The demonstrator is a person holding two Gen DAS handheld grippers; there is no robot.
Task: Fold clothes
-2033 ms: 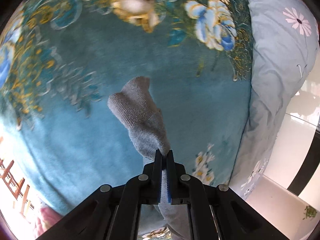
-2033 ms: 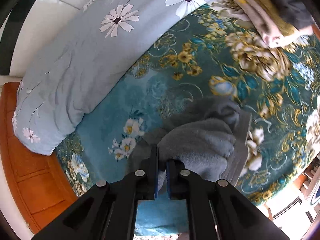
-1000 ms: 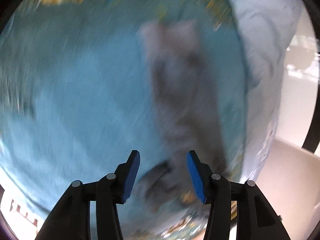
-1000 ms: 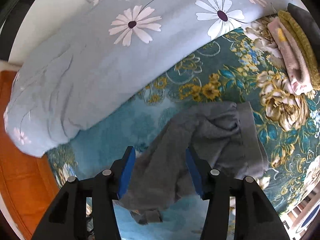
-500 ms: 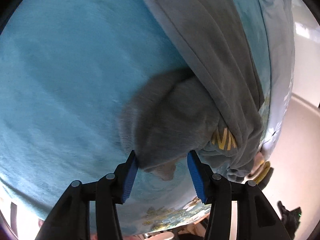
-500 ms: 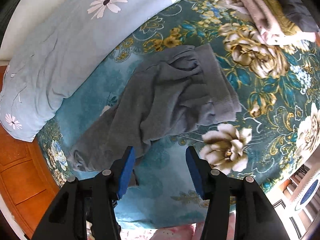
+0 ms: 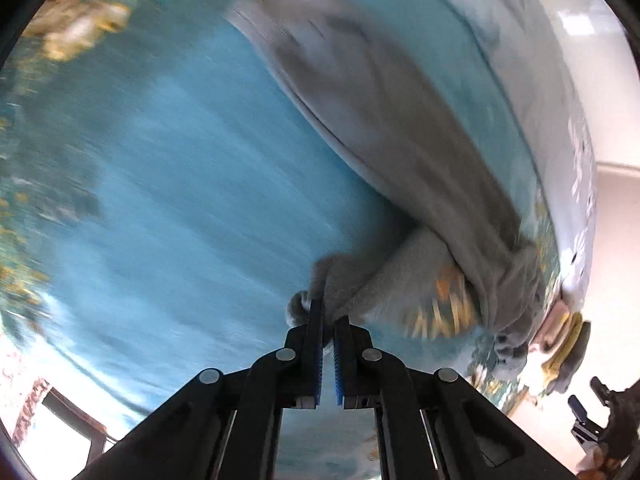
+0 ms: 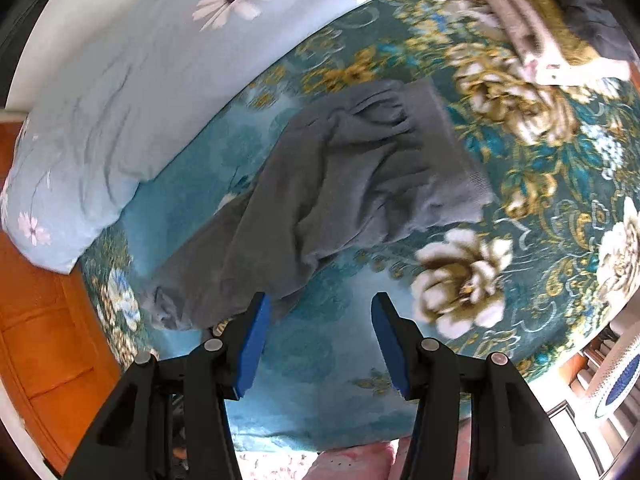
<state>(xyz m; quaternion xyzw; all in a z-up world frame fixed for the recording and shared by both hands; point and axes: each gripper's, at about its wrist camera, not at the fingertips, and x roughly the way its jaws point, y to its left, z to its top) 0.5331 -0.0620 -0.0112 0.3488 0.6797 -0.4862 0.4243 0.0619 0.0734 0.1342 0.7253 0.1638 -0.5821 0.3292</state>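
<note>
Pinching grey garment (image 7: 400,152) corner, left hand-held gripper (image 7: 328,316), right hand-held gripper (image 8: 320,312) spread.

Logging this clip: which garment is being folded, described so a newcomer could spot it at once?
Start at the teal floral bedspread, beside the pale daisy quilt. The grey garment lies crumpled mid-bed, one end pinched in the left claw. Unlike the folded stack at the far edge, it is loose and plain grey.
</note>
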